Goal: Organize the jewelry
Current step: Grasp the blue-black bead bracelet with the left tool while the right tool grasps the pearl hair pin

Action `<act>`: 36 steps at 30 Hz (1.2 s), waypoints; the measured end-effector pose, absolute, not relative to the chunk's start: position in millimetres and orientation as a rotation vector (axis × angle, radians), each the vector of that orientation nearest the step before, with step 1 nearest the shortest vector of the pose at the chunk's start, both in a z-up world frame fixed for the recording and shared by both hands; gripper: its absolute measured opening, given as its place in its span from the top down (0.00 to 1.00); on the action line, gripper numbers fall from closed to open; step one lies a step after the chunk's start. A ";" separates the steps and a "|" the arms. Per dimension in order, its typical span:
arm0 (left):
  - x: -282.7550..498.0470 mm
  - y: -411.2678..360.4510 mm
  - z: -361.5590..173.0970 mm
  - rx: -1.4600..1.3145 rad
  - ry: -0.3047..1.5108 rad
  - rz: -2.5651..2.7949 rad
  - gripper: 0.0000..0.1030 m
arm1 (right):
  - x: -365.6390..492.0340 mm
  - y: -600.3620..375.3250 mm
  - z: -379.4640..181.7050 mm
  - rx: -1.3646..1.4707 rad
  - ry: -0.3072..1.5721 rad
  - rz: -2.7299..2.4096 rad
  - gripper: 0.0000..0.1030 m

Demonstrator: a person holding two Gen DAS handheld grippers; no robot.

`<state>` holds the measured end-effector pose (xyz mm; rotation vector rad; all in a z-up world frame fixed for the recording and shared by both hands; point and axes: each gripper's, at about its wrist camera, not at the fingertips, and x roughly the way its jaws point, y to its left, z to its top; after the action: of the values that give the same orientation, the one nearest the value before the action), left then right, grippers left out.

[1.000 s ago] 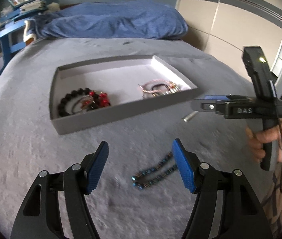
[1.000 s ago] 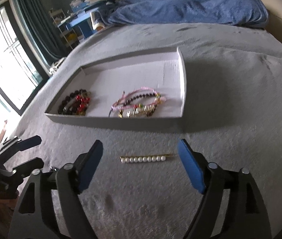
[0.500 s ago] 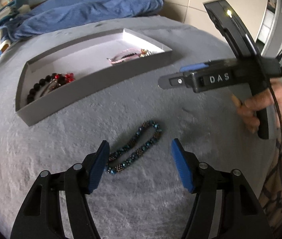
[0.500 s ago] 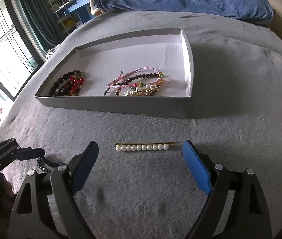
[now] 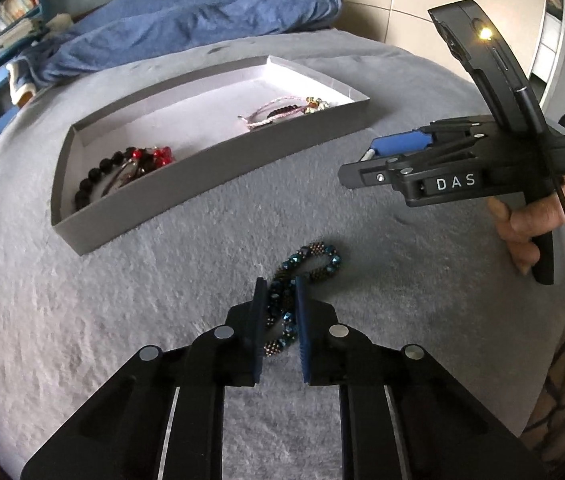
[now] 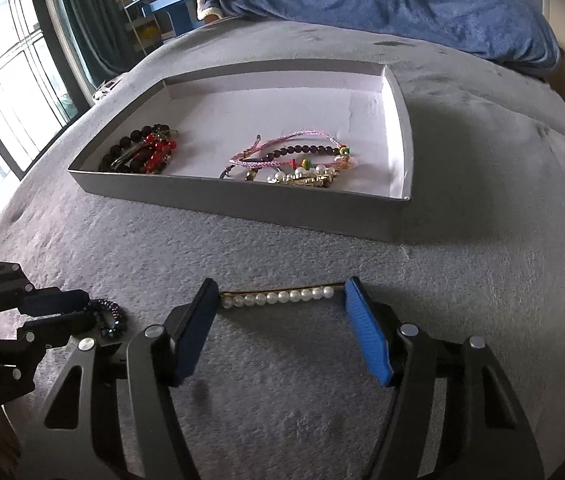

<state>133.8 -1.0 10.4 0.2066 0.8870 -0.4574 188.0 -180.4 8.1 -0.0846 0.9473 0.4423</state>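
A blue beaded bracelet (image 5: 314,258) lies on the grey bedcover (image 5: 122,320). My left gripper (image 5: 279,284) has its jaws closing, and its blue pads pinch the bracelet's near loop. From the right wrist that gripper (image 6: 88,312) shows at the lower left with the bracelet (image 6: 110,316) at its tips. A gold hairpin with a row of pearls (image 6: 278,297) lies crosswise. My right gripper (image 6: 281,286) is closing on it, a pad touching each end. The left wrist view shows the right gripper (image 5: 362,162) side-on in a person's hand (image 5: 542,216). Beyond stands the grey tray (image 6: 242,200).
The tray (image 5: 210,168) holds a black and red bead bracelet (image 6: 142,154) at its left and pink cord bracelets with pearls (image 6: 290,156) at its right. A blue blanket (image 6: 382,4) lies along the bed's far edge. A window (image 6: 2,80) is at the left.
The left jaws have gone from wide apart to pinching the blue bracelet after sinking over it. The right jaws have narrowed from either side of the pearl hairpin until they meet its ends.
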 end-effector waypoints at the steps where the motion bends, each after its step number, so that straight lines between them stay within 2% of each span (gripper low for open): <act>1: 134.1 -0.5 11.2 0.204 0.883 -0.455 0.87 | 187.9 -180.0 8.8 -0.084 0.946 0.445 0.37; 2: 134.5 0.5 12.8 0.199 0.876 -0.454 0.91 | 187.7 -179.9 10.1 -0.081 0.942 0.449 0.37; 8: 134.3 8.5 24.0 0.160 0.831 -0.437 0.96 | 187.1 -179.4 18.5 -0.058 0.918 0.473 0.37; 26: 139.6 27.0 47.8 0.036 0.752 -0.409 0.98 | 179.1 -179.8 52.3 0.016 0.801 0.548 0.37; 31: 140.2 26.0 43.3 0.039 0.797 -0.466 0.98 | 179.8 -180.4 52.9 0.021 0.799 0.545 0.37; 33: 139.4 21.8 38.7 0.050 0.822 -0.501 0.91 | 180.8 -180.4 53.2 0.025 0.801 0.545 0.37; 35: 137.5 15.3 33.4 0.082 0.842 -0.515 0.77 | 180.3 -180.8 52.8 0.019 0.799 0.546 0.37; 36: 136.4 12.6 30.9 0.098 0.849 -0.516 0.75 | 180.1 -180.8 52.6 0.017 0.799 0.547 0.37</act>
<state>136.4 12.6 30.9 0.0976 0.8489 -0.5156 180.1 -180.8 52.6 0.0171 0.7989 0.5473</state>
